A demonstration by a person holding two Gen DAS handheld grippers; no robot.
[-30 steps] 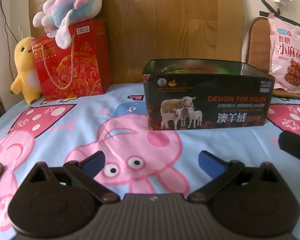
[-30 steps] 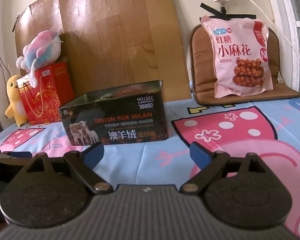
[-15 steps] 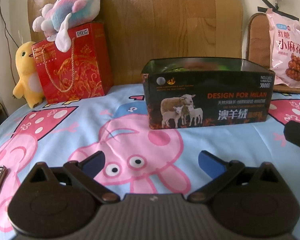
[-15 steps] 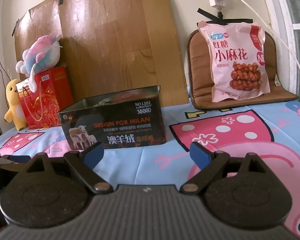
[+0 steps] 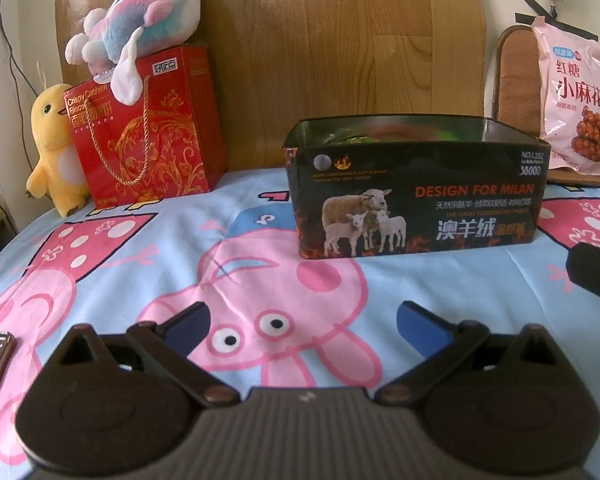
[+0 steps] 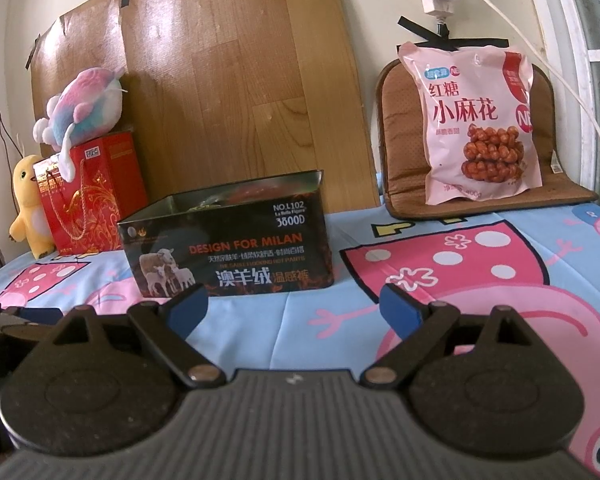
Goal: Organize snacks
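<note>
Grippers: left gripper (image 5: 302,322) and right gripper (image 6: 294,306) both spread wide, empty.
Next: right approaches pink snack bag (image 6: 478,124) at bed's back edge, pinch low, carry to tin (image 6: 228,240).

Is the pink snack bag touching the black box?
Apart. The right wrist view shows the snack bag on a brown cushion, with blue bedsheet between it and the box.

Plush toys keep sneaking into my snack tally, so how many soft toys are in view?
2: a pink-and-blue plush fish lying on top of the red gift bag, and a yellow plush chick standing beside that bag's left side. Others may be hidden behind.
</note>
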